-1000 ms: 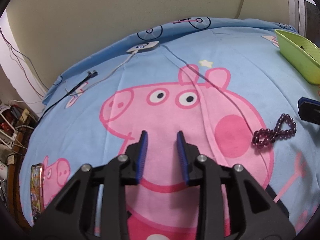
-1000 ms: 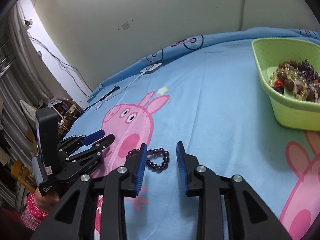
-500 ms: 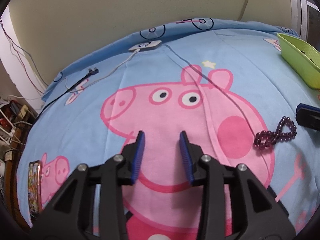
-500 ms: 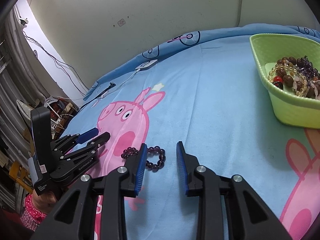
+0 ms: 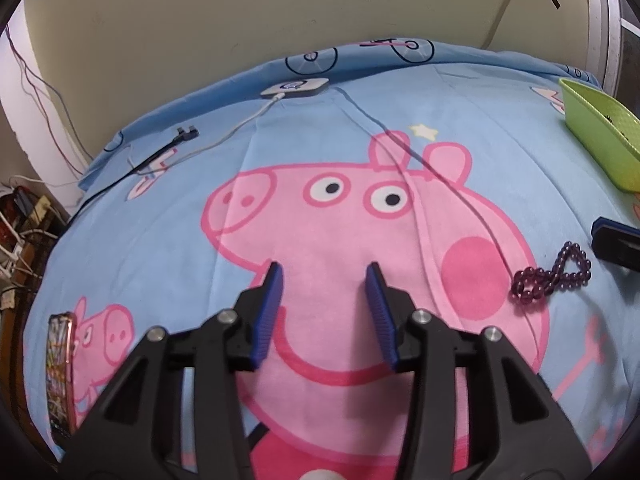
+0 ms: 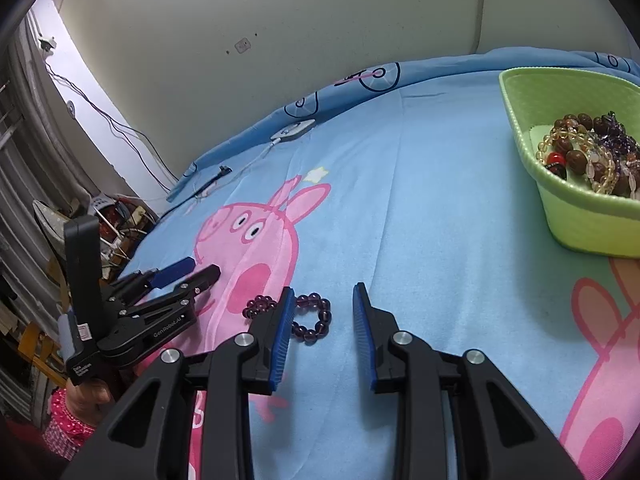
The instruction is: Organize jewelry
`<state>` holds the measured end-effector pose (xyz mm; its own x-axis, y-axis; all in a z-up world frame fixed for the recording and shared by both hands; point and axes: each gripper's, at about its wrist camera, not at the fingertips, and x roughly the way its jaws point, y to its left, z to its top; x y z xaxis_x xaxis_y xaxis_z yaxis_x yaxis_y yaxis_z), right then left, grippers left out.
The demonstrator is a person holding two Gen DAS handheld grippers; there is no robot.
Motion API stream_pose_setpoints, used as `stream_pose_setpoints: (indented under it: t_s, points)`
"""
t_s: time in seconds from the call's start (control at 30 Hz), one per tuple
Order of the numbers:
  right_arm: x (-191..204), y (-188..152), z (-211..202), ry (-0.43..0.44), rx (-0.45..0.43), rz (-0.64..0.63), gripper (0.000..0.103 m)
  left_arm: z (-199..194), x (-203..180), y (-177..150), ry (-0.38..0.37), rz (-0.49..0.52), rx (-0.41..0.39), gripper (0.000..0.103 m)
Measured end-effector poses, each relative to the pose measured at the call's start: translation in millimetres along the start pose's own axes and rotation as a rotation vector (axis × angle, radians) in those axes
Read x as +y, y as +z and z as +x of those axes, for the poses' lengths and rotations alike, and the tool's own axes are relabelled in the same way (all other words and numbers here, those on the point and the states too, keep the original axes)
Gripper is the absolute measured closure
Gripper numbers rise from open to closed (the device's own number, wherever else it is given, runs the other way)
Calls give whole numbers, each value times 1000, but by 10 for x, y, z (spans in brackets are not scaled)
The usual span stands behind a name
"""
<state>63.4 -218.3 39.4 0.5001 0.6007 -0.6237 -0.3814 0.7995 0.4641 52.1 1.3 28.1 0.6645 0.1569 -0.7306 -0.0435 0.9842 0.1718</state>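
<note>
We note a purple bead bracelet (image 6: 308, 318) lying twisted in a figure-eight on the blue cartoon-pig bedsheet (image 6: 432, 208), just right of the pig's pink cheek print. In the right wrist view it sits just past the tip of the right gripper's (image 6: 322, 300) left finger, partly hidden behind it, not between the pads.

Right gripper: jaws stand narrowly apart over bare sheet, nothing between them.

Left gripper (image 5: 324, 276): jaws are opening, gap moderate, only the pig's printed face under them, nothing held. From its camera the bracelet (image 5: 554, 276) lies to the right, with a tip of the right gripper just beyond it at the frame edge. From the right wrist view we see the left gripper (image 6: 196, 270) at left, held in a hand (image 6: 86, 394) with a pink dotted sleeve (image 6: 60, 428).

Far right: green plastic basket (image 6: 592, 216) on the sheet, holding a heap of mixed bead bracelets (image 6: 588, 152), amber, brown, purple.

Far side of the bed: white charger puck (image 5: 296, 87) with white cable (image 5: 236, 132); a black cable (image 5: 160, 156) beside it. Near left edge: a phone (image 5: 59, 372).
</note>
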Motion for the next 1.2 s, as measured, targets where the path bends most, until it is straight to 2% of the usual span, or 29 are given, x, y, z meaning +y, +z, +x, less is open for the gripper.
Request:
stream_pose_setpoints:
  t_s: [0.1, 0.17, 0.2, 0.23, 0.33, 0.4, 0.5, 0.57, 0.6, 0.67, 0.7, 0.77, 0.83, 0.93, 1.03, 1.2]
  points:
    - [-100, 21, -45, 19, -15, 51, 92, -3, 57, 1, -51, -19, 1, 62]
    - [-193, 38, -35, 28, 13, 90, 92, -62, 72, -24, -141, 3, -15, 62]
    - [-208, 45, -38, 25, 23, 87, 92, -107, 49, -34, -155, 16, -31, 62]
    - [-201, 49, -49, 12, 26, 67, 92, -185, 21, -45, -184, 40, -60, 62]
    - [-106, 43, -86, -26, 35, -38, 92, -396, -94, -31, -340, 110, -113, 62]
    - [-7, 39, -64, -52, 55, -118, 92, -481, -239, -28, -394, 175, -133, 62]
    - [108, 29, 23, -89, 98, -207, 92, -494, -514, -55, -405, 308, -131, 63]
    - [142, 30, 80, -84, 123, -226, 92, -422, -626, -52, -413, 370, -109, 72]
    - [174, 24, 114, -84, 135, -241, 92, -381, -663, -54, -417, 387, -92, 73]
    - [246, -8, 170, -91, 142, -277, 94, -243, -696, -45, -411, 396, -45, 80]
    - [276, -13, 185, -100, 137, -294, 103, -240, -690, -36, -421, 381, -53, 82]
    - [312, -1, 207, -87, 141, -306, 103, -193, -647, -7, -451, 342, -24, 96]
    - [322, 20, 224, -77, 141, -300, 103, -165, -582, 62, -494, 290, 2, 96]
    - [288, 156, 133, -5, 104, -236, 103, -243, -530, 220, -548, 243, -12, 96]
    - [204, 345, -116, -1, 16, -205, 103, -391, -639, 459, -601, 241, -55, 96]
    - [-127, 591, -648, 2, -129, -122, 103, -629, -1061, 967, -719, 278, -124, 96]
